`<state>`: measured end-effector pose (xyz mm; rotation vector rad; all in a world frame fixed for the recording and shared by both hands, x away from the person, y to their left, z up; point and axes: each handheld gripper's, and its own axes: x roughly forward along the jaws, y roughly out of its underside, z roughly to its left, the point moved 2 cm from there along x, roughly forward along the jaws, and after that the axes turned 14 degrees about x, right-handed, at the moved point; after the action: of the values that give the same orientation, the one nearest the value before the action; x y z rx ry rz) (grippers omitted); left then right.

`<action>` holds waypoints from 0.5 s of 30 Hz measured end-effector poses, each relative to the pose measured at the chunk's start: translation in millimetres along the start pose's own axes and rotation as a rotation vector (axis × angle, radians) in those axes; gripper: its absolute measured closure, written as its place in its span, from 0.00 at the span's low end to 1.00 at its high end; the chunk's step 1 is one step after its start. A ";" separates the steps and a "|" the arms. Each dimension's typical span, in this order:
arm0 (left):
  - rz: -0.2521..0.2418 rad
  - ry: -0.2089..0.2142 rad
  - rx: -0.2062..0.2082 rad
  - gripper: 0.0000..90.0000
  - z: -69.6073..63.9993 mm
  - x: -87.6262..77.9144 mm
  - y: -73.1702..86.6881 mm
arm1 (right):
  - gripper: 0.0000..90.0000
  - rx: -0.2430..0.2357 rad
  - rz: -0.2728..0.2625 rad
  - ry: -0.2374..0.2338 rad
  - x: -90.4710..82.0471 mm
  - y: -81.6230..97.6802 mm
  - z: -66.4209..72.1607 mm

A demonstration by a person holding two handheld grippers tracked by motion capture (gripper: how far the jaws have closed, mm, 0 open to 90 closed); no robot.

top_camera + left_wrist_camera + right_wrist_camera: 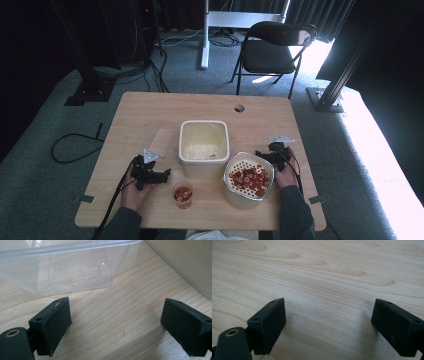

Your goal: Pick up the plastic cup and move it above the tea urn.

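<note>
With both grippers' jaws wide and empty, we should likely grasp the small cup (183,194) squarely to avoid spills.

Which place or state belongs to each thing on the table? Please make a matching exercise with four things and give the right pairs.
Things:
1. cream tub
2. white strainer bowl
3. small cup
4. clear container

Places or states:
A. transparent, lying left of the cream tub
B. holds many red pieces, next to the right hand-held gripper
C. stands at the middle of the table, with no red pieces inside
D. near the front edge, beside the left hand-held gripper, with a few red pieces in it

Pairs: 1-C, 2-B, 3-D, 4-A
</note>
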<state>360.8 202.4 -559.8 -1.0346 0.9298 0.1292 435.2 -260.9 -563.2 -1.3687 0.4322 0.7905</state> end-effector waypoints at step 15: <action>0.010 0.016 0.019 0.11 1.3 -4.6 3.8 | 0.13 0.005 0.000 0.003 -0.8 1.0 0.8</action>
<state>356.8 207.0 -558.8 -1.0150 0.9493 0.1206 433.8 -260.3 -563.1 -1.3656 0.4359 0.7874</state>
